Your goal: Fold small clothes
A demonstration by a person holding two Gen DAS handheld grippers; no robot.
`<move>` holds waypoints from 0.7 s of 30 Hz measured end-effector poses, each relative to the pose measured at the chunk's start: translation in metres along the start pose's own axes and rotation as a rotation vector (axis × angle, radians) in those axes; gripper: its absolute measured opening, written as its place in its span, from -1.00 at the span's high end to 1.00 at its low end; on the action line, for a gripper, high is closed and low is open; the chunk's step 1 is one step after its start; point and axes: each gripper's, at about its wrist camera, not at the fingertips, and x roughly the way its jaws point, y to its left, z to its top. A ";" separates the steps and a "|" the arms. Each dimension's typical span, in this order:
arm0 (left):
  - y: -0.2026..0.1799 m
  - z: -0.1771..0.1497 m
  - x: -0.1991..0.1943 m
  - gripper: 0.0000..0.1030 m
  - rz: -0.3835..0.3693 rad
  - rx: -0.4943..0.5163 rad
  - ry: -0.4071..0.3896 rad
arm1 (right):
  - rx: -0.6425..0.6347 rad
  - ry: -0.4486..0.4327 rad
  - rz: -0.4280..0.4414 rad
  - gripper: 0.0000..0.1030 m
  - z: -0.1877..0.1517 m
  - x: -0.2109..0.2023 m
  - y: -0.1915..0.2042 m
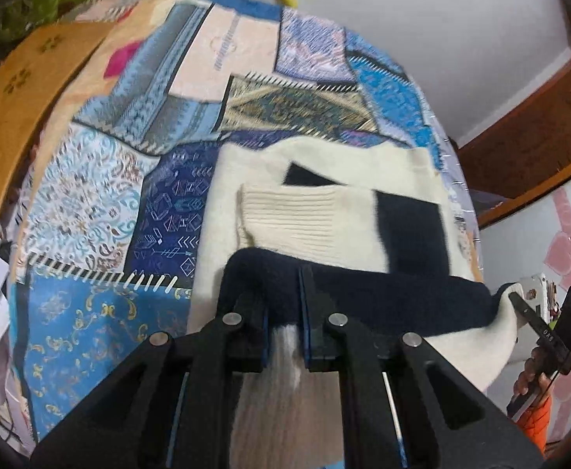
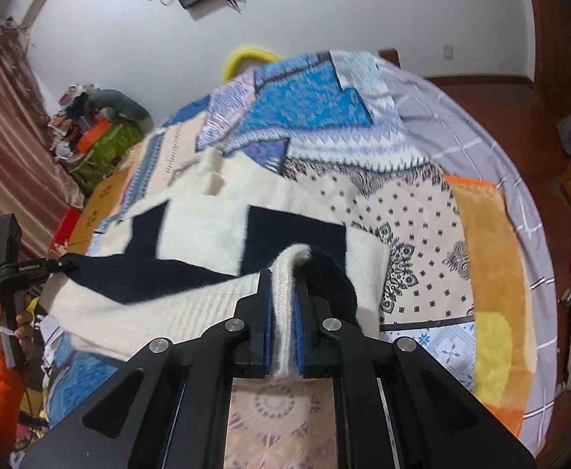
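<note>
Both grippers' fingers, L (image 1: 284, 312) & R (image 2: 283, 312), pinching sweater (image 1: 324, 215) hem over quilt (image 1: 129, 156).

sweater (image 1: 324, 226): knitted cloth, fuzzy matt nap, cream and navy; ribbed cuff.
left tool (image 1: 283, 320): matt black plastic arms, bright metal pivot pins, blue pads (image 1: 306, 312).
right tool (image 2: 283, 320): same matt black plastic, metal pins, blue pads.
bed cover (image 1: 129, 179): printed patchwork cloth, smooth and matt.
blanket (image 2: 488, 265): orange plush cloth, soft pile.
board (image 1: 24, 93): wood, smooth.
</note>
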 end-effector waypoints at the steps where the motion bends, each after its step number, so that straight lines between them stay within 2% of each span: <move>1: 0.003 0.001 0.005 0.77 -0.003 -0.013 0.012 | 0.006 0.020 -0.008 0.85 -0.001 0.009 -0.002; 4: 0.003 0.002 0.012 0.71 -0.006 0.002 0.030 | 0.012 0.061 -0.022 0.84 -0.002 0.028 -0.005; 7: 0.002 0.007 0.008 0.65 -0.008 0.017 0.051 | 0.005 0.066 -0.032 0.84 0.000 0.033 -0.002; 10: 0.002 0.013 -0.002 0.46 -0.016 0.017 0.061 | 0.002 0.074 -0.028 0.82 0.005 0.029 -0.001; 12: 0.002 0.016 -0.014 -0.04 0.028 0.021 0.026 | 0.006 0.076 -0.029 0.77 0.008 0.025 -0.001; 14: 0.002 0.016 -0.028 -0.23 0.073 0.040 -0.026 | 0.017 0.078 -0.021 0.75 0.009 0.020 -0.004; 21: 0.013 -0.004 -0.052 -0.24 0.077 0.082 -0.026 | 0.018 0.067 -0.023 0.55 0.008 -0.001 -0.007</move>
